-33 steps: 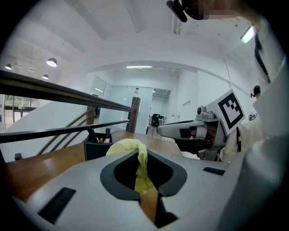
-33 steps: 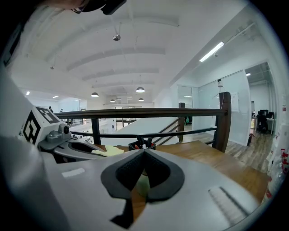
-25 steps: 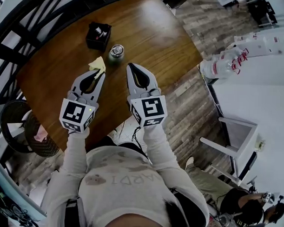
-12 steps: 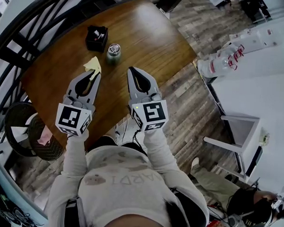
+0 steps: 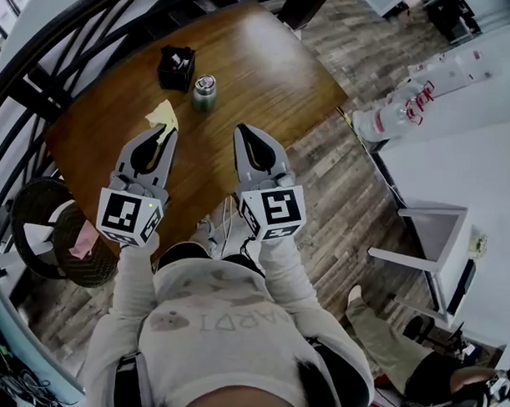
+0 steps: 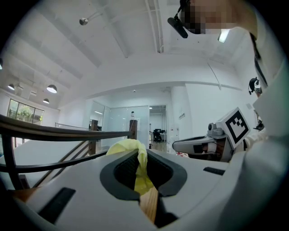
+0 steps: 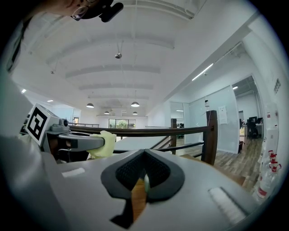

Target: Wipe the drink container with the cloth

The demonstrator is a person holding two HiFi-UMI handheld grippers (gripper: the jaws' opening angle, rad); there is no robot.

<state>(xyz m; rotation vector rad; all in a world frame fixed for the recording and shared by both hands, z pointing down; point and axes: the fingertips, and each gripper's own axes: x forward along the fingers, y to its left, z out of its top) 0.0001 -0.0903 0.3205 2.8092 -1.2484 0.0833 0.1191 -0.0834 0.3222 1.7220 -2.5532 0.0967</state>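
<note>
Both grippers have eased back toward me, the left gripper clamped on the yellow cloth ready for wiping, the right gripper pressed together on nothing, the drink container ahead between their tips, untouched.

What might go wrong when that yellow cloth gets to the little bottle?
1. The drink container stands free on the table; the right gripper is shut and away from it, so a wipe might tip it or shove it into the black box nearby.
2. The left gripper pinches only a thin fold of the cloth, which might slip out.
</note>
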